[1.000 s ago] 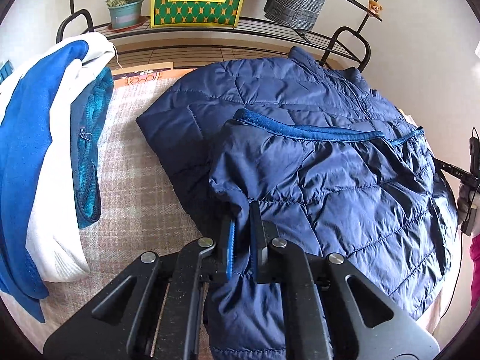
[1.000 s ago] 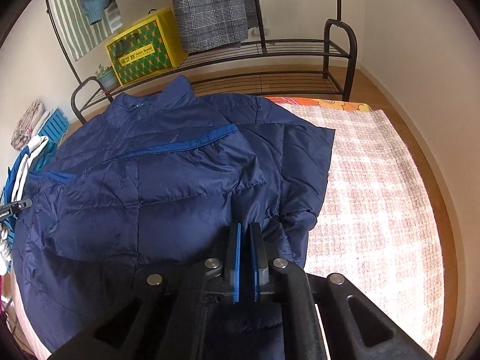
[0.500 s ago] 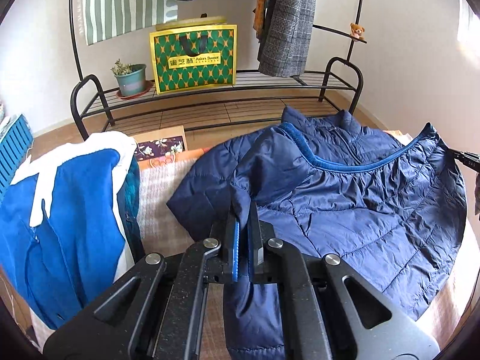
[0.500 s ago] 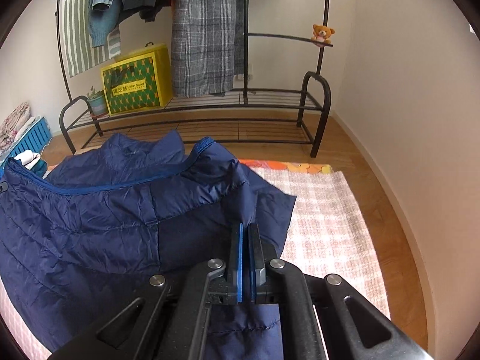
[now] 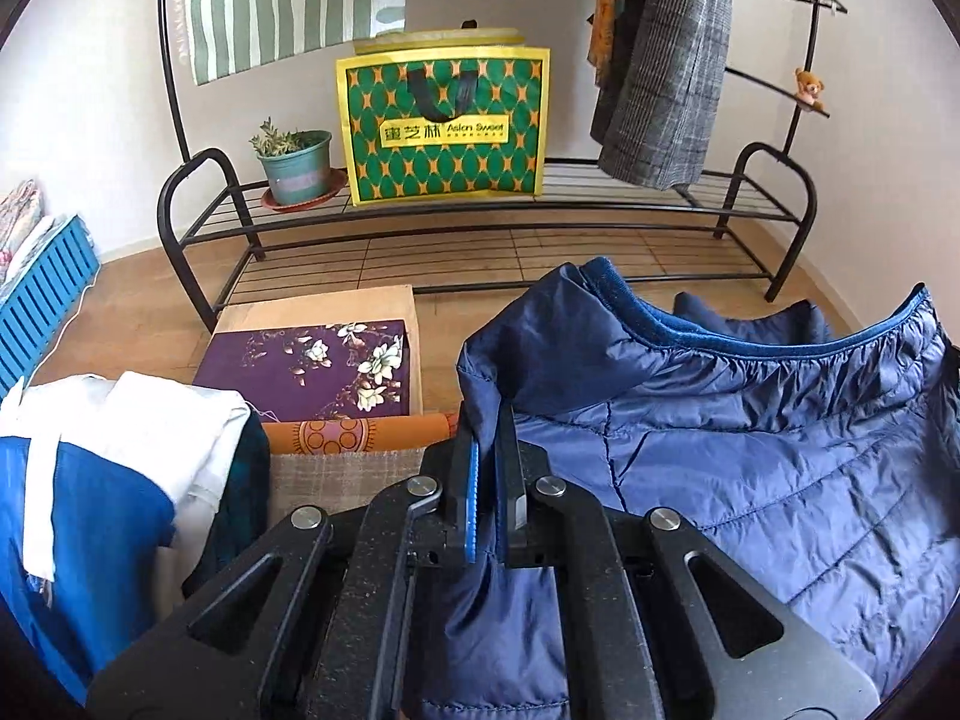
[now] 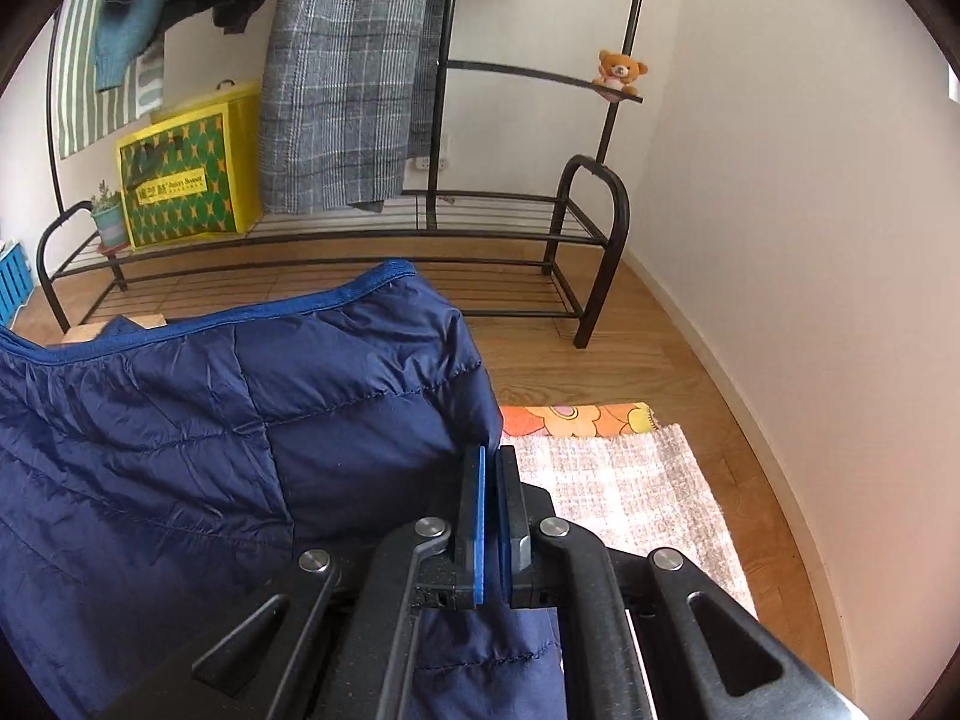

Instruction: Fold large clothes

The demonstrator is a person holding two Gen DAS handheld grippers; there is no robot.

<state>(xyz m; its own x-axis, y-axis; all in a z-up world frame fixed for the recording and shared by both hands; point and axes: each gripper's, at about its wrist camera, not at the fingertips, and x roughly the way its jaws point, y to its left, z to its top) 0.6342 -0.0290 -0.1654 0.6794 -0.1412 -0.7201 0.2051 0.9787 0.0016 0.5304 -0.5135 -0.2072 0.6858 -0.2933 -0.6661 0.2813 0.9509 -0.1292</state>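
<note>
A navy quilted puffer jacket [image 5: 750,450] with a blue trim edge hangs lifted between both grippers. My left gripper [image 5: 487,450] is shut on the jacket's left corner, with fabric hanging down between the fingers. My right gripper [image 6: 489,480] is shut on the jacket's [image 6: 210,450] right corner. The jacket sags in a curve between them, above a checked pinkish mat [image 6: 624,498]. Its lower part is hidden behind the gripper bodies.
A blue-and-white garment [image 5: 90,510] lies at the left on the mat. A purple floral box [image 5: 312,366] sits beyond it. A black metal rack [image 5: 480,222] holds a green-yellow bag [image 5: 444,126] and a potted plant [image 5: 297,165]. A wall [image 6: 810,240] stands at the right.
Both grippers have risen with the jacket's lower edge. The jacket lay flat on the mat a second ago and now hangs lifted, and both views tilt up toward the rack.
</note>
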